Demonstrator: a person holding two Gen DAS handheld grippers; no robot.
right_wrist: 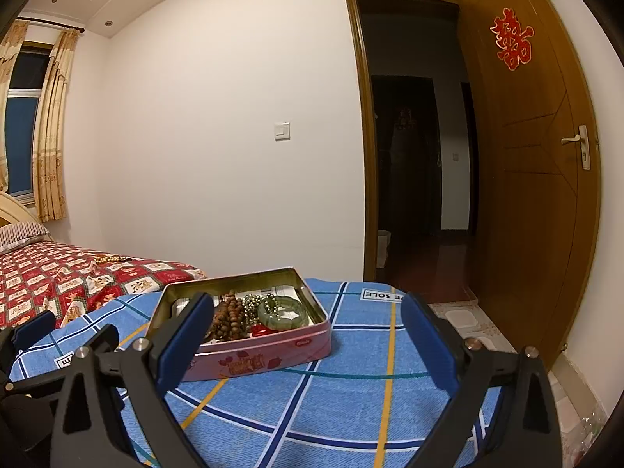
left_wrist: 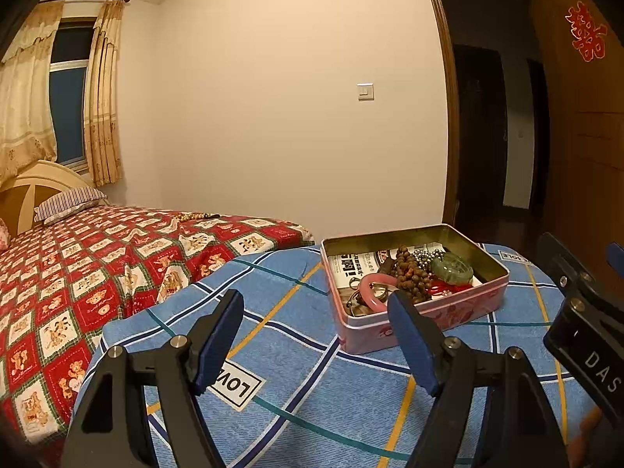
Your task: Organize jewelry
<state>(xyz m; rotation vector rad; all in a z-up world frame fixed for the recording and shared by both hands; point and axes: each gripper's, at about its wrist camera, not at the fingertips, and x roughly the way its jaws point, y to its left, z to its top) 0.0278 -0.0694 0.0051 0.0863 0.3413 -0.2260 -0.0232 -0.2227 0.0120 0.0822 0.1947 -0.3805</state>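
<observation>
An open pink tin [left_wrist: 436, 314] [right_wrist: 273, 355] stands on the blue plaid blanket [left_wrist: 312, 390] [right_wrist: 331, 409]. It holds brown wooden beads [left_wrist: 413, 273] [right_wrist: 230, 319], a green jade bangle [left_wrist: 454, 269] [right_wrist: 282, 312], a silver bead chain [left_wrist: 427, 255] [right_wrist: 249, 301], a pink bangle [left_wrist: 370, 290] and red pieces [right_wrist: 259, 330]. A string of pale beads [left_wrist: 195, 216] [right_wrist: 111, 259] lies far off on the red bedspread. My left gripper [left_wrist: 316, 345] is open and empty, just short of the tin. My right gripper [right_wrist: 308, 345] is open and empty, its left finger in front of the tin.
The bed with the red patterned spread [left_wrist: 78, 273] [right_wrist: 58, 277] stretches left toward a striped pillow [left_wrist: 66, 202] and a headboard. An open wooden door [right_wrist: 538, 156] and a dark doorway [right_wrist: 409, 156] are at the right. The right gripper's body [left_wrist: 585, 312] shows beside the tin.
</observation>
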